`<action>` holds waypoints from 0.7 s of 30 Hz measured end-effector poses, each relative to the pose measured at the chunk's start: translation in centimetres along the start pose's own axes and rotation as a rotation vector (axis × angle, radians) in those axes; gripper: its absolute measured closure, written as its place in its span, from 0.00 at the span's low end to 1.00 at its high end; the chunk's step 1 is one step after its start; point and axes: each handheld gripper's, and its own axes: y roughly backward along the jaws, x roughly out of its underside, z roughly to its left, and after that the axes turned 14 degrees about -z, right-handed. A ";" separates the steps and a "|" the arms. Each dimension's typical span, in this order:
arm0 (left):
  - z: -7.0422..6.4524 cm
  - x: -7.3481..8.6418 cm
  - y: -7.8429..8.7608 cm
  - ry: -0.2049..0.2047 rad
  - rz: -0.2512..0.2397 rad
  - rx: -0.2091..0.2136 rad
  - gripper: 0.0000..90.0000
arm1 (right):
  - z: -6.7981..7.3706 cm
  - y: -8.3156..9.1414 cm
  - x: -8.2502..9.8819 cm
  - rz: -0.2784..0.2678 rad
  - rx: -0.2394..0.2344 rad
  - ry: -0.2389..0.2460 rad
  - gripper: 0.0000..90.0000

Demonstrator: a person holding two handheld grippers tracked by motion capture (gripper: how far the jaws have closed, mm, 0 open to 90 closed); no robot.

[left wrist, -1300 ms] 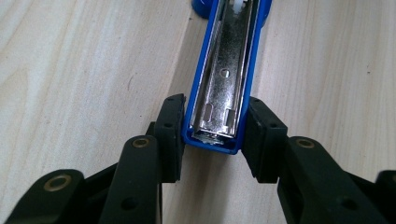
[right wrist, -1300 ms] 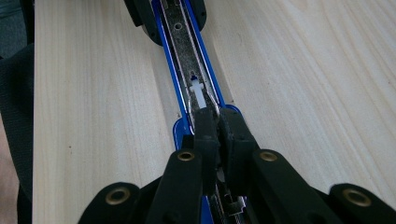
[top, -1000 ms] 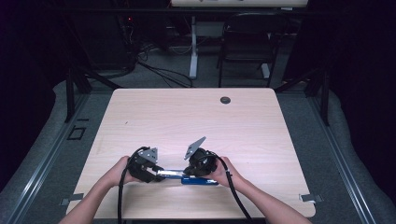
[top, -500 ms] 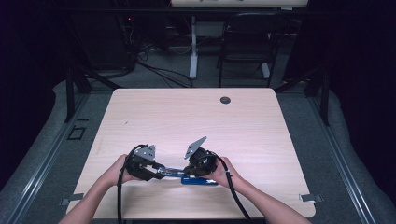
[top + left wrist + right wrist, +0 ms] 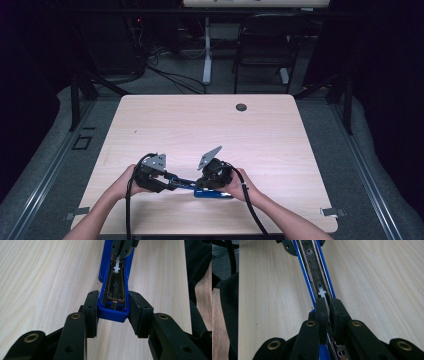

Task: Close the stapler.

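Observation:
A blue stapler [image 5: 214,194] lies swung open near the table's front edge, its base flat on the wood. My left gripper [image 5: 171,183] is shut on the free end of the stapler's blue top arm [image 5: 113,290], one pad on each side wall. That arm's metal-lined channel [image 5: 312,262] faces up. My right gripper [image 5: 325,302] comes from the opposite end. Its jaws are pressed almost together on the thin metal staple rail, just behind the white pusher [image 5: 321,292]. In the high view the right gripper [image 5: 199,184] sits over the stapler's base.
The light wooden table [image 5: 200,130] has a round dark cable hole [image 5: 241,107] at its far edge. A chair [image 5: 262,50] and desk legs stand beyond it. Cables trail from both grippers toward the person's forearms [image 5: 285,220].

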 end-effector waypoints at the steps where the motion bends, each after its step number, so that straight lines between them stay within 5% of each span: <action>1: 0.0 -0.1 0.0 -0.001 0.007 -0.002 0.70 | 0.0 0.0 0.0 -0.001 0.000 -0.001 0.95; 8: -0.1 -0.5 0.1 -0.004 -0.017 -0.003 0.70 | -0.1 0.0 0.0 -0.001 0.000 -0.009 0.95; 21: -0.2 -2.0 0.1 -0.018 0.026 -0.004 0.71 | -0.6 1.8 0.2 -0.010 0.021 -0.022 0.95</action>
